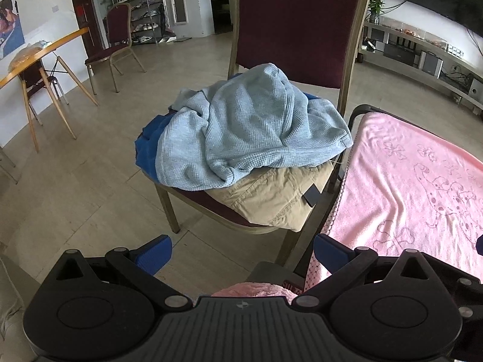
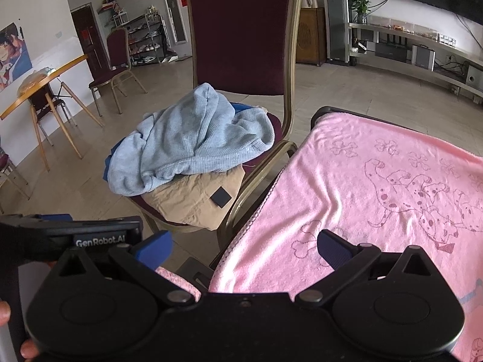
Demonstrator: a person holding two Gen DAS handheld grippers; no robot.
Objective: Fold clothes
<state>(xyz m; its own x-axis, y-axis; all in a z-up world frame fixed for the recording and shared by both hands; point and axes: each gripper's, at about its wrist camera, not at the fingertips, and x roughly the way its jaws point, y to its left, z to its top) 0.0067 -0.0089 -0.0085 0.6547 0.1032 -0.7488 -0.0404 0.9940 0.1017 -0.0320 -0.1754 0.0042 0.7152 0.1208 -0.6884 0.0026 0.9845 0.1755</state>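
Both hand-held grippers, left (image 1: 243, 252) and right (image 2: 244, 249), are held spread and empty; the soft, light blue top (image 1: 250, 126) is likely best pinched at its hem

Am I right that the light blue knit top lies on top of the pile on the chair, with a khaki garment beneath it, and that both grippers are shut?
Not quite: both the left gripper and right gripper are open, as each wrist view shows. The light blue knit top does lie on the khaki garment on the chair.
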